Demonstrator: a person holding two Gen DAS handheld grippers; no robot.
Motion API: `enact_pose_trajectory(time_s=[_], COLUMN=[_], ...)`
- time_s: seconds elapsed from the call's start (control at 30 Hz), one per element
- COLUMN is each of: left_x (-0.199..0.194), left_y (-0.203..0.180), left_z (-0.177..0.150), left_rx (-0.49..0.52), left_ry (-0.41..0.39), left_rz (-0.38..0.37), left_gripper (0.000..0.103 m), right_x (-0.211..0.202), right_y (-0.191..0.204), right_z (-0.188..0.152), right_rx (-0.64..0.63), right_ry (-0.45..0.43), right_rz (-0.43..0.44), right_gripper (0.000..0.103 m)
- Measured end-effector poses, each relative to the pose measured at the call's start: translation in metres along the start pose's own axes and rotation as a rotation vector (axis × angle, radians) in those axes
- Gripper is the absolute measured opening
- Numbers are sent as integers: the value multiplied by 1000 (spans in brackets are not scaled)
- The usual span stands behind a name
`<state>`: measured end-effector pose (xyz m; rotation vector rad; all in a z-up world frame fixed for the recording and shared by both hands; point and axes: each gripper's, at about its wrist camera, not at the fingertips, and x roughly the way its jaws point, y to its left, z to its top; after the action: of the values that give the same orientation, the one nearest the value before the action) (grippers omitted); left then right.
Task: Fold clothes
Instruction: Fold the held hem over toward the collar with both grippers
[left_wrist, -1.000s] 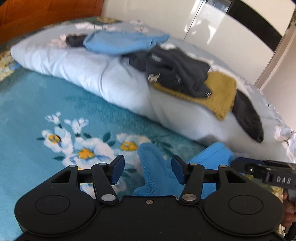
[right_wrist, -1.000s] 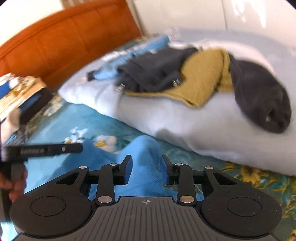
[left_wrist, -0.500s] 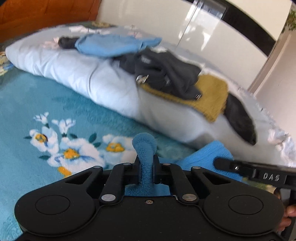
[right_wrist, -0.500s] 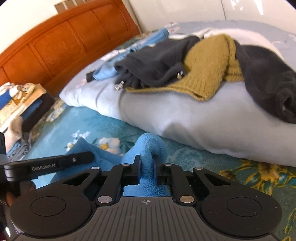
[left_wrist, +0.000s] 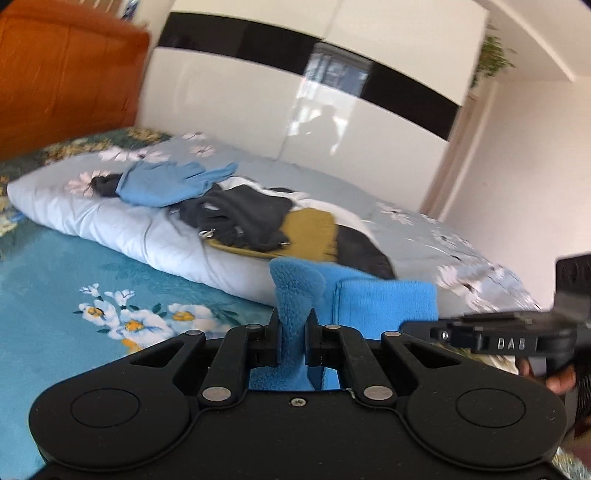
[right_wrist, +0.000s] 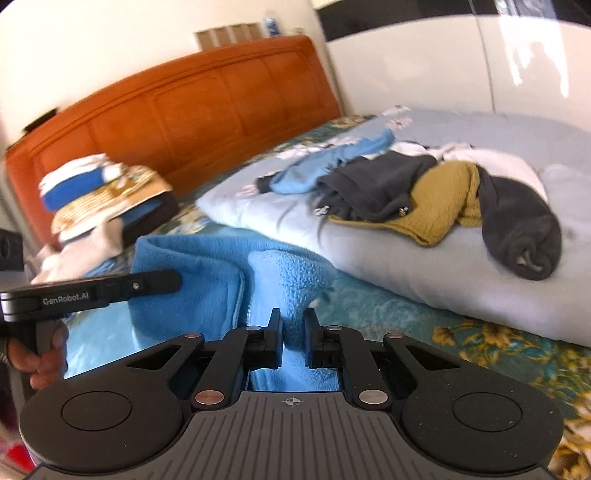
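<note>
I have the blue fleece garment (left_wrist: 295, 295) pinched in both grippers: my left gripper (left_wrist: 292, 339) is clamped on one bunched fold, my right gripper (right_wrist: 293, 338) on another, the cloth lifted above the teal floral bedspread (left_wrist: 55, 277). Ahead, a pale blue duvet (right_wrist: 406, 266) carries a light blue top (left_wrist: 162, 184), dark grey hoodie (right_wrist: 376, 184) and mustard knit sweater (right_wrist: 443, 203). Folded stack (right_wrist: 103, 199) sits near the orange headboard (right_wrist: 184, 110).

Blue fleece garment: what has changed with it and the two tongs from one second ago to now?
Both tongs, open a second ago, closed on the blue fleece garment: the left tongs and the right tongs each pinch a fold. They have since lifted it off the bedspread. The pile of clothes on the pale duvet stayed put.
</note>
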<state>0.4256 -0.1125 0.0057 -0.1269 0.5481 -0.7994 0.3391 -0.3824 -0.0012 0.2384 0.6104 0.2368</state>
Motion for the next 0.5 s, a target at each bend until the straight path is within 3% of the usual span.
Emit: enact_pose_trajectory(time_s=[0.27, 0.5], left_x=[-87, -131], left_y=[-45, -66], left_z=[-63, -139], left_rx=[89, 114], left_ry=[38, 123], left_rz=[-16, 22], left_gripper=[8, 10], right_x=[-81, -110], right_y=[28, 43], right_z=[-58, -128], right_rx=[-60, -54], right_ry=[34, 112], right_rz=[42, 53], right_gripper=[9, 8])
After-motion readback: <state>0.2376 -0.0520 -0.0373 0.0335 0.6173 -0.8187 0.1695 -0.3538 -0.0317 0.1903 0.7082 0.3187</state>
